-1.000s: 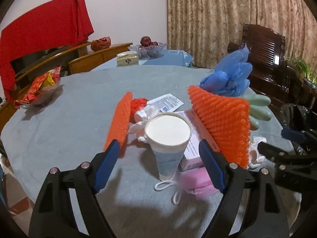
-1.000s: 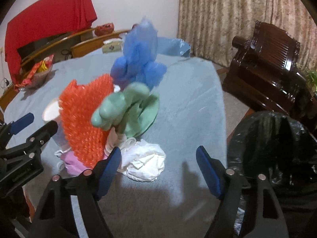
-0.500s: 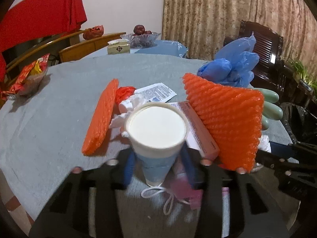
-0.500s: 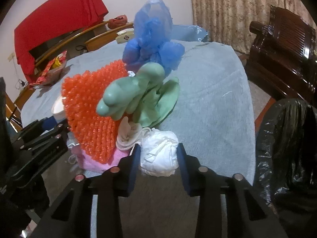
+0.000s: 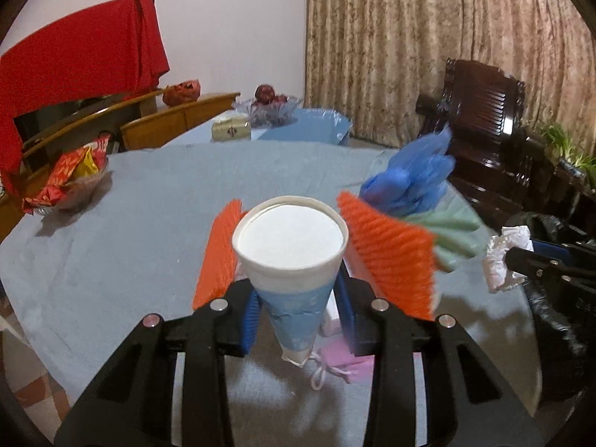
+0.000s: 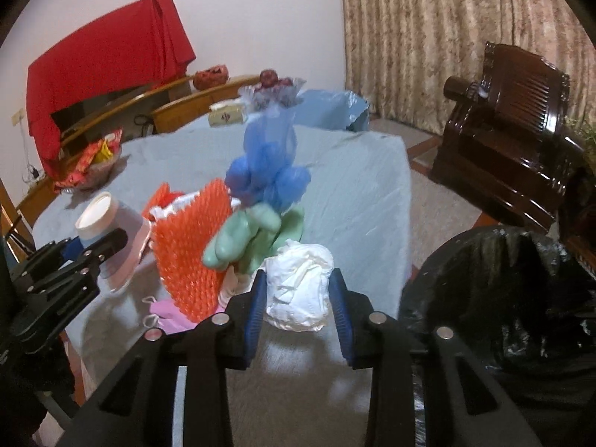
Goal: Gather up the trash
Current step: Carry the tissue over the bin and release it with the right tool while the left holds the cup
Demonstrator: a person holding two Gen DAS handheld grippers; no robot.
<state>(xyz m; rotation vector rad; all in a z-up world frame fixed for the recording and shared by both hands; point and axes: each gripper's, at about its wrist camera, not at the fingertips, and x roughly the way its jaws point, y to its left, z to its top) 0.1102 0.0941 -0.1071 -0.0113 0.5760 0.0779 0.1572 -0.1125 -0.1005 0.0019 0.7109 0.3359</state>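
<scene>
a: anything hidden?
b: left gripper point(image 5: 298, 320) clamps the paper cup point(image 5: 290, 257), its print blurred; pile behind half-covered
a: right?
b: right gripper point(image 6: 296, 305) pinches the white wad point(image 6: 298, 287), bag point(image 6: 503, 316) beside it
</scene>
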